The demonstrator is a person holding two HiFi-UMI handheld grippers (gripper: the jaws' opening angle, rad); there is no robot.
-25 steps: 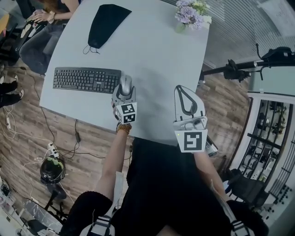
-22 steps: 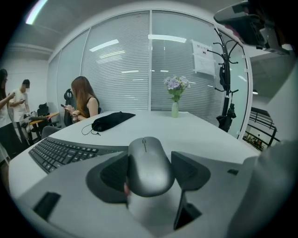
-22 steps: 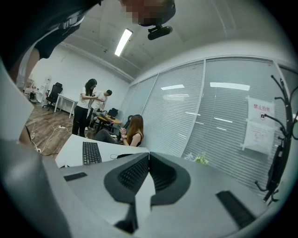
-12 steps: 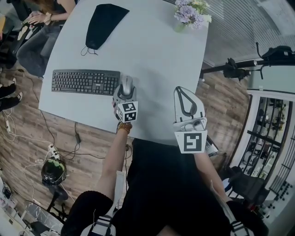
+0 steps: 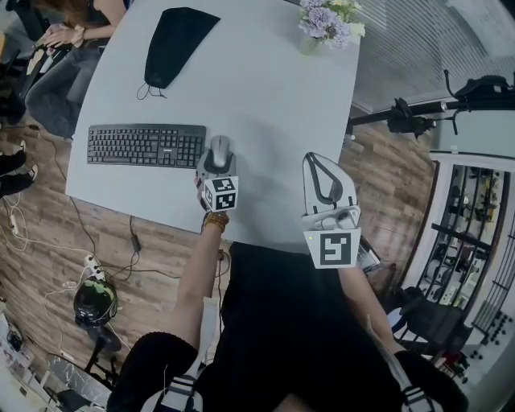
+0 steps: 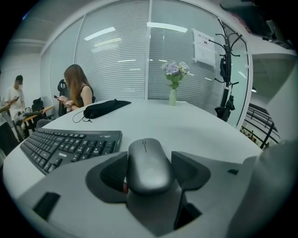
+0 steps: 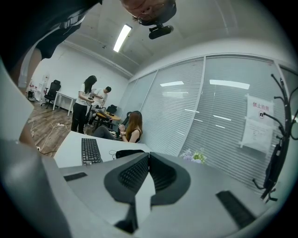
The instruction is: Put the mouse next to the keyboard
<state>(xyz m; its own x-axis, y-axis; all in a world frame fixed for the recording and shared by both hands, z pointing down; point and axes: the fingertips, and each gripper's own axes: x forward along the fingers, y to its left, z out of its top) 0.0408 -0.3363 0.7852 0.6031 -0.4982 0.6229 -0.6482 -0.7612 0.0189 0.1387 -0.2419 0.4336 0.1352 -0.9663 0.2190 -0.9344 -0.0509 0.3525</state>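
Observation:
The grey mouse point(image 5: 219, 150) lies on the white table point(image 5: 265, 96), just off the right end of the black keyboard point(image 5: 145, 145). My left gripper point(image 5: 218, 159) reaches over the table's near edge, and its two dark pads press against the mouse's sides. In the left gripper view the mouse point(image 6: 146, 162) fills the gap between the pads, with the keyboard point(image 6: 70, 146) close on its left. My right gripper point(image 5: 317, 158) hovers over the table's near right part, jaws shut with nothing between them point(image 7: 148, 157).
A black pouch point(image 5: 173, 40) lies at the table's far left, and a vase of flowers point(image 5: 326, 20) stands at the far right corner. A seated person point(image 5: 72, 24) is beyond the far left corner. A helmet point(image 5: 92, 298) and cables lie on the wooden floor.
The head view has drifted slightly. The left gripper and the mouse stay by the keyboard's right end, and the right gripper has not moved.

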